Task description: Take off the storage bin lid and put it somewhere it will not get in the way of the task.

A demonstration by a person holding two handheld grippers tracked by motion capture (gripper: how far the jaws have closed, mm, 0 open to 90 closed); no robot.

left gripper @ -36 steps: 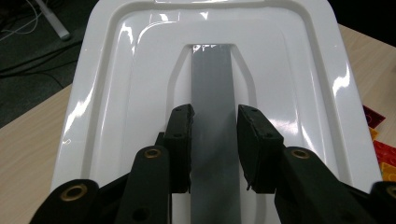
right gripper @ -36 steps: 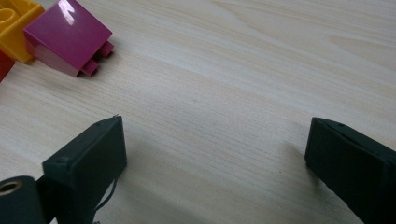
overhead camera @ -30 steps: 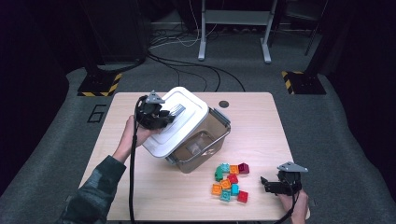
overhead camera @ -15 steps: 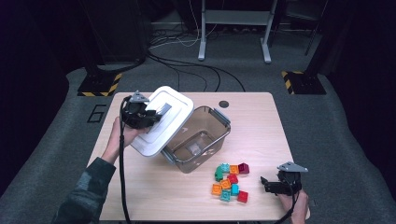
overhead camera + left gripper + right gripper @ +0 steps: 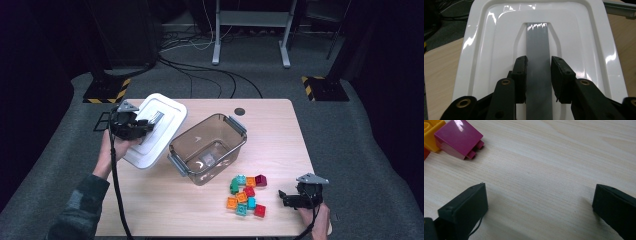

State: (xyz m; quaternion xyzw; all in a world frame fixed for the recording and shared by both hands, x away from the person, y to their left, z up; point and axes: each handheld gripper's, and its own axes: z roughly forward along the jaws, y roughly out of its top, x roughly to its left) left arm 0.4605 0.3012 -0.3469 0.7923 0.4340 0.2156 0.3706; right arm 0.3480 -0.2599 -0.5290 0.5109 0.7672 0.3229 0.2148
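The left hand-held gripper (image 5: 538,75) was clamped on the grey handle (image 5: 538,50) of the white lid (image 5: 156,131), which hung tilted over the worktop's (image 5: 165,205) left edge, just beside the open bin (image 5: 207,149). The right hand-held gripper (image 5: 539,205) rested on the worktop, jaws wide apart, near the bricks (image 5: 245,195).
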